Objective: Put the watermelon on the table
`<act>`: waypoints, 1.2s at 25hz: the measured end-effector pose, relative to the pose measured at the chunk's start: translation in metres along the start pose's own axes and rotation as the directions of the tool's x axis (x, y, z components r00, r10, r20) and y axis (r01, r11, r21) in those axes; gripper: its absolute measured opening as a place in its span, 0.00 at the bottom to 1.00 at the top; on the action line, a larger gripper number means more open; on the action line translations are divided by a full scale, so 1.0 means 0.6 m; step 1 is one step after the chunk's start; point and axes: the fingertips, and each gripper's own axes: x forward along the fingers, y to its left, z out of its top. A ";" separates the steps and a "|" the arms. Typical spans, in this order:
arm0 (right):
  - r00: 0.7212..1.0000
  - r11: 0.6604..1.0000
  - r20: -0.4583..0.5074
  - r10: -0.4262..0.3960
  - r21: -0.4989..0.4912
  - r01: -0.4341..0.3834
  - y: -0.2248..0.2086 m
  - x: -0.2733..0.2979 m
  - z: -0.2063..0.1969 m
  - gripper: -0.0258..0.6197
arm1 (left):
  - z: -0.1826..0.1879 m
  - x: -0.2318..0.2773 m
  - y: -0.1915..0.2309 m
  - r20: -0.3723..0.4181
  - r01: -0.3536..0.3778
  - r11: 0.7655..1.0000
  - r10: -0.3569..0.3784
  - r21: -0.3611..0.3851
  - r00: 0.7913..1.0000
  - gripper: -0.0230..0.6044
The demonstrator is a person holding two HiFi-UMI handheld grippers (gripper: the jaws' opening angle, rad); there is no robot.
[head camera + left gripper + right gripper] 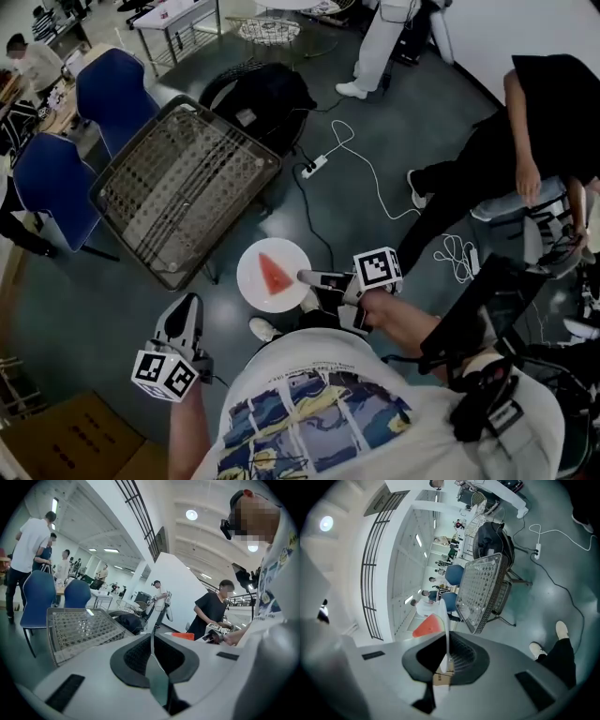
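- Beside the mesh-topped table [187, 173], off its near right edge and clear of it, a white plate [255, 261] is held over the floor [375, 197].
- A red watermelon slice [274, 273] is seen lying flat on that plate, its point turned toward the table.
- The plate's rim, on the side away from the table, is pinched by the right tongs [309, 277]; in the right gripper view the thin rim is seen edge-on between the jaws.
- The left tongs [190, 302] are held nearer the person than the table's near corner, pressed together with nothing between them.
- Two blue chairs [117, 89] are set along the table's left side.
- A black bag [267, 94] is seen beyond the table's far corner, and a power strip [314, 167] lies on the floor to the table's right.
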 end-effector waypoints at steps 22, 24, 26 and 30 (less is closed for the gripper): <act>0.998 0.998 -0.024 0.057 0.013 -0.056 0.122 0.115 0.037 0.07 | 0.074 -0.088 0.048 0.034 -0.018 0.998 0.020 -0.061 0.999 0.08; 0.997 0.999 -0.066 0.051 -0.006 -0.051 0.126 0.146 0.060 0.07 | 0.086 -0.092 0.069 0.049 -0.052 0.996 0.055 -0.075 0.997 0.08; 0.993 0.998 -0.108 0.050 -0.029 -0.054 0.112 0.184 0.096 0.07 | 0.090 -0.078 0.098 0.064 -0.091 0.993 0.096 -0.081 0.993 0.08; 0.978 0.996 -0.197 0.067 -0.048 -0.078 0.098 0.273 0.162 0.07 | 0.111 -0.056 0.158 0.085 -0.174 0.981 0.181 -0.089 0.980 0.08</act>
